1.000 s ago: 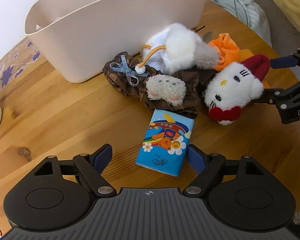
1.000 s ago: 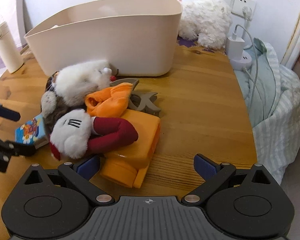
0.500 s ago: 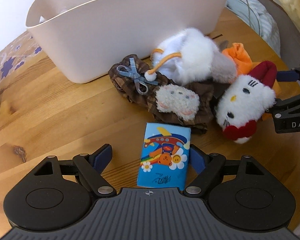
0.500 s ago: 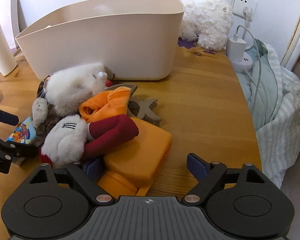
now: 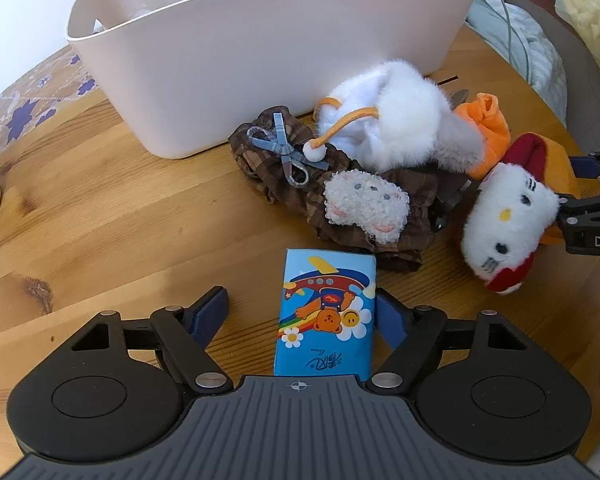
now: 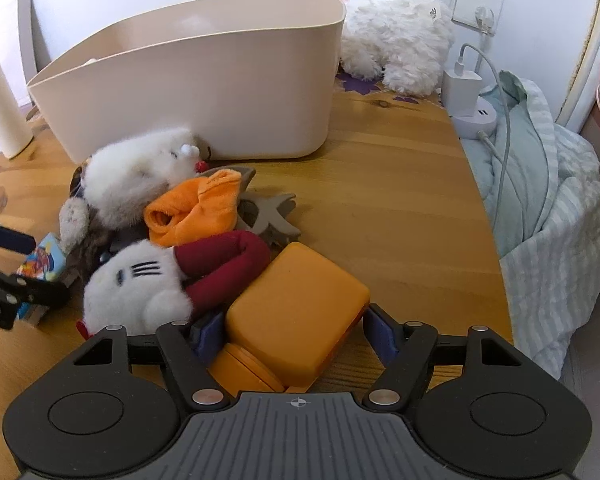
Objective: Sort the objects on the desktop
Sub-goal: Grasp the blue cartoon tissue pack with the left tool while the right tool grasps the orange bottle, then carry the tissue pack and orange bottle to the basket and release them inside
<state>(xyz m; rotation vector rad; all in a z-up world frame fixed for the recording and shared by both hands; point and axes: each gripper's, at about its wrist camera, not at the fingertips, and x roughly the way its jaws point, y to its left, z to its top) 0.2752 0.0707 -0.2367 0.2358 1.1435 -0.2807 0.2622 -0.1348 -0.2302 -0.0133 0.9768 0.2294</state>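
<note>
- Tissue pack (image 5: 326, 312), blue with a cartoon bear and plane, lies flat on the wooden table (image 5: 112, 216) between the 2 spread fingers of the left gripper (image 5: 300, 314); the right pad is just beside the pack's edge, the left pad stands apart from it, so nothing is clamped.
- Orange case (image 6: 296, 312) sits between the fingers of the right gripper (image 6: 290, 334), which are wide and just beside its 2 sides; whether the pads touch it I cannot tell.
- Against the case's left side leans a white cat plush (image 6: 134, 288) with a dark red bow (image 6: 224, 264).
- Farther back lie an orange cloth (image 6: 194, 208), a fluffy white plush (image 6: 136, 172) and a grey clip (image 6: 268, 214).
- In the left wrist view a brown checked pouch (image 5: 332, 184) with a small sheep patch rests just beyond the pack, under the fluffy plush.
- Cream bin (image 6: 204, 92) stands at the far side of the table, behind the pile.
- Right of the table hangs a striped blanket (image 6: 548, 216); a charger (image 6: 462, 88) sits at the far right corner.
</note>
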